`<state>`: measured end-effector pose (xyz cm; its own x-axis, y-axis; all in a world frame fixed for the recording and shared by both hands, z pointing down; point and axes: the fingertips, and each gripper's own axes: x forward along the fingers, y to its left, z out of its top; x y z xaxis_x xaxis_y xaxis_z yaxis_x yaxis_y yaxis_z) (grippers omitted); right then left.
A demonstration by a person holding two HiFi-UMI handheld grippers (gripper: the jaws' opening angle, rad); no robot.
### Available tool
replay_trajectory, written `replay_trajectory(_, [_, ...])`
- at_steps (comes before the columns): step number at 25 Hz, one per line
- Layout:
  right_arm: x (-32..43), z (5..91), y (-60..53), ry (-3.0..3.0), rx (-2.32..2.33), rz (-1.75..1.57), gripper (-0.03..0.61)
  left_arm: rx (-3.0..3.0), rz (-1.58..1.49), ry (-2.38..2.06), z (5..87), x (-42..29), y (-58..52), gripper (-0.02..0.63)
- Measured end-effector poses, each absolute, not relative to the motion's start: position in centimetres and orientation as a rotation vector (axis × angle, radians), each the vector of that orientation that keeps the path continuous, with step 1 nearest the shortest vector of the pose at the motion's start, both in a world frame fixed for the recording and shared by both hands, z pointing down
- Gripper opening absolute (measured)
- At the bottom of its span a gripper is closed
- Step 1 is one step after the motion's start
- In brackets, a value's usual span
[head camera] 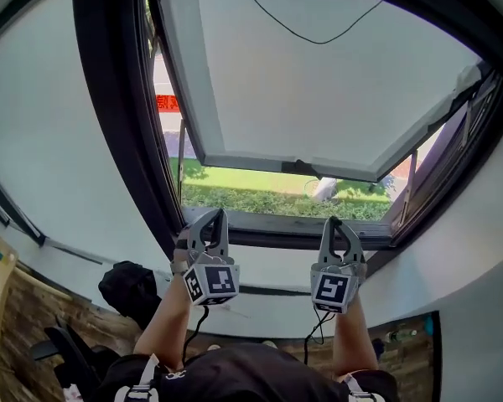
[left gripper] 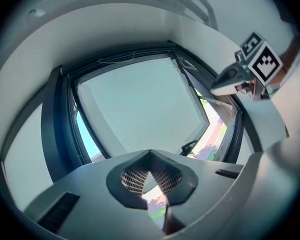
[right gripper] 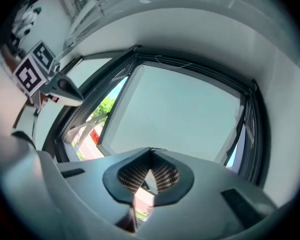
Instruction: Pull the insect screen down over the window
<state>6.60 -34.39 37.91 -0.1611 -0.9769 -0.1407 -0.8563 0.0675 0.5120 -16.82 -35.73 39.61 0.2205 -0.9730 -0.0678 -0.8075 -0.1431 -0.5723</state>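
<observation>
Head view, and we've got two grippers up in front of one window (head camera: 109,99), dark frame all round. The left gripper (head camera: 214,220) and the right gripper (head camera: 337,224) sit side by side but apart, both tipped up toward the lower edge of the frame, and each carries one marker cube: that's two cubes, left (head camera: 211,281) and right (head camera: 334,289).

There's one pale sash (head camera: 318,74) swung outward, with one dark handle (head camera: 300,167) on its bottom rail and one thin black cable (head camera: 310,36) looping across the pane. Below the sash is a single strip of grass and hedge (head camera: 260,193), open to view.

Over to the gripper views: the left jaws are closed tip to tip with nothing gripped, and the right jaws are the same, pressed together and empty. Each gripper view also catches the other gripper off to the side.

As for the insect screen, I can't tell which part of the window it is, so its place is unclear.
</observation>
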Motion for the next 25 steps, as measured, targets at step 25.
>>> replay_trajectory(25, [21.5, 10.4, -34.1, -1.076, 1.865, -1.645, 0.081, -1.332, -0.401, 1.532, 13.4, -22.6, -40.0, 0.095])
